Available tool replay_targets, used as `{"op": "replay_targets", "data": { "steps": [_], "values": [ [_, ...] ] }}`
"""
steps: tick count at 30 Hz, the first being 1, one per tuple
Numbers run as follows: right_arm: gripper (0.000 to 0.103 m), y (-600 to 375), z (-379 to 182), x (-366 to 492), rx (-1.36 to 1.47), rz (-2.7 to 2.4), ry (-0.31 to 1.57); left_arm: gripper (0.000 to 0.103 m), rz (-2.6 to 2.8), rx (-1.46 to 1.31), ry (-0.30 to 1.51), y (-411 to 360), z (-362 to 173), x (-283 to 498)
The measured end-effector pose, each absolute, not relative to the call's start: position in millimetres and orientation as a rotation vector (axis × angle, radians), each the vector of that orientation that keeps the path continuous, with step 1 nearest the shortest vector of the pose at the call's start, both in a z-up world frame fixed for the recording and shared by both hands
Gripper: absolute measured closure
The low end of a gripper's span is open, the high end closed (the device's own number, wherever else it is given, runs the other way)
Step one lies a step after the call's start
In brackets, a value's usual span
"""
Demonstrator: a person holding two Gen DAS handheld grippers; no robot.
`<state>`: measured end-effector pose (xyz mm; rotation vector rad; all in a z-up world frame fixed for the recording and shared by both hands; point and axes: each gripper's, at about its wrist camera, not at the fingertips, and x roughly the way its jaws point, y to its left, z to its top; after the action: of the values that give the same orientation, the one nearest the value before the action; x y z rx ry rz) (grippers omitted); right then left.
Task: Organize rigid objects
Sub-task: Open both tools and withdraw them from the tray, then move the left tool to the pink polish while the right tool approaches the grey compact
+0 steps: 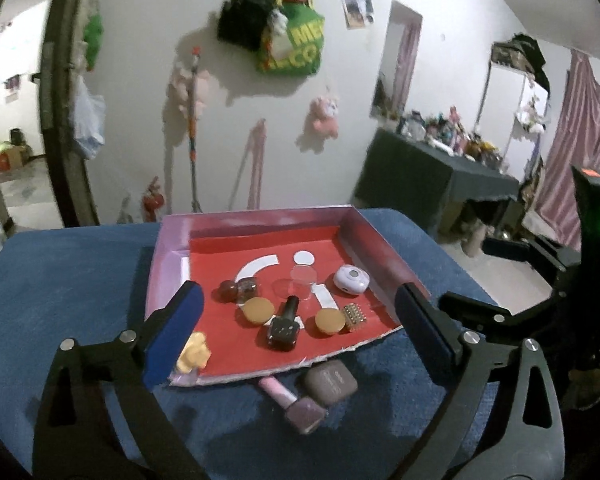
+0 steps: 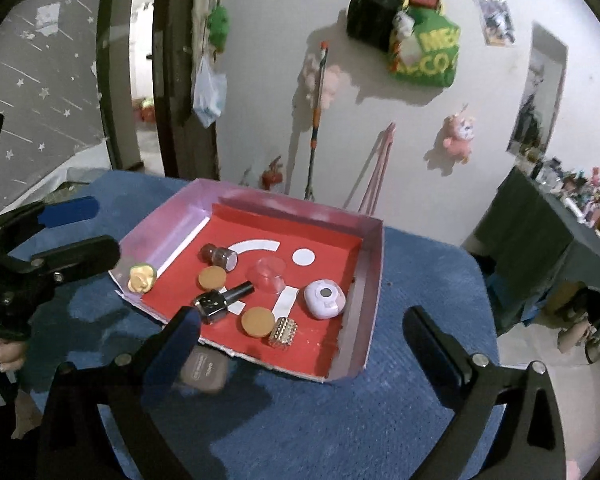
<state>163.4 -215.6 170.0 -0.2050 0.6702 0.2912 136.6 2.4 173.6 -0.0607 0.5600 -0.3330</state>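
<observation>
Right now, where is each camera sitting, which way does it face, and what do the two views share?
Left wrist: rides the left hand-held gripper, looking down over the tray's near edge toward the wall; its own open fingers show, plus the right hand-held gripper's body at the right edge.
Right wrist: rides the right hand-held gripper, looking at the tray from further right; its open fingers show, with the left hand-held gripper and fingertips of a hand at left.
Shared: tray, black bottle, brown case.

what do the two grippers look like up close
Both the left gripper and the right gripper are black, built from flat linkage arms with triangular cut-outs and silver pivot screws. The jaws carry blue pads. A green light glows on the right gripper's body, seen from the left wrist.
</observation>
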Motion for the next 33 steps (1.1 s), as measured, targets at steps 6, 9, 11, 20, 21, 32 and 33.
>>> {"op": "replay_targets", "data": {
  "steps": [6,9,11,20,21,32,33],
  "values": [
    [0.000,-216.5,159.4,116.8,-0.173,0.244,0.593,0.005,-0.205,-0.029,0.524,5.3,149.2,101.0],
    [0.000,-217.6,142.8,103.4,-0.144,0.232,0.597,0.005,-0.160,-0.030,0.544,5.4,129.8,92.3],
    [0.000,-217.5,130.1,95.9,-0.128,0.221,0.596,0.005,-0.140,-0.036,0.553,4.8,117.6,88.2],
    [0.000,-226.2,83.7,86.6,-0.053,0.176,0.603,0.005,-0.117,-0.049,0.648,-0.6,68.9,84.8],
    [0.000,-226.5,80.8,87.0,-0.055,0.171,0.605,0.005,-0.116,-0.048,0.657,-1.4,66.4,84.8],
    [0.000,-230.9,52.8,93.6,-0.044,0.160,0.668,0.005,-0.098,-0.043,0.710,-3.9,51.9,91.3],
    [0.000,-231.3,51.9,94.3,-0.041,0.160,0.671,0.005,-0.097,-0.043,0.714,-3.3,51.7,93.2]
  ]
}}
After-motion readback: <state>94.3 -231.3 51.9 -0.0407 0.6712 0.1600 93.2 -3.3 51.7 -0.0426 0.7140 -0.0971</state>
